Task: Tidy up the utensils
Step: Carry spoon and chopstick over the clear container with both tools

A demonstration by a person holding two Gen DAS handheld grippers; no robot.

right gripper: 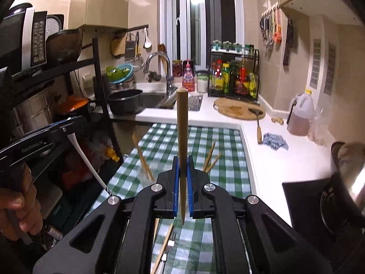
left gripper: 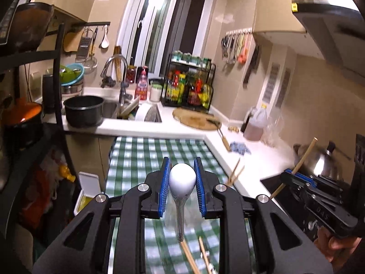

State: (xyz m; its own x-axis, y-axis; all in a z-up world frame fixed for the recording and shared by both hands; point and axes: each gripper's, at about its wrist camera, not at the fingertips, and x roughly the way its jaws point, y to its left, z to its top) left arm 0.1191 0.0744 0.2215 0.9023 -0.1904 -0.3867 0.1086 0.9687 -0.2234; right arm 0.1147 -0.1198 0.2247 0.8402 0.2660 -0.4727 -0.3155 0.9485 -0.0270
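My left gripper point(left gripper: 182, 166) is shut on the bowl of a white spoon point(left gripper: 182, 179), whose handle hangs down toward me. It is raised above a green checked tablecloth point(left gripper: 146, 155). In the right wrist view this gripper point(right gripper: 70, 122) shows at the left, with the spoon handle point(right gripper: 87, 159) slanting down from it. My right gripper point(right gripper: 183, 159) is shut on a wooden chopstick point(right gripper: 182, 125) that stands upright. The left wrist view has it point(left gripper: 288, 174) at the right, the chopstick point(left gripper: 303, 159) slanting through its jaws. Loose chopsticks point(right gripper: 211, 157) and a fork point(right gripper: 170, 243) lie on the cloth.
A white counter point(right gripper: 269, 157) runs along the right, with a round cutting board point(right gripper: 239, 109), a blue cloth point(right gripper: 275, 141) and an oil jug point(right gripper: 301, 116). A sink with a black pot point(right gripper: 125, 101) lies ahead. A steel pot point(right gripper: 351, 166) stands on the stove. A black rack point(left gripper: 58, 73) stands on the left.
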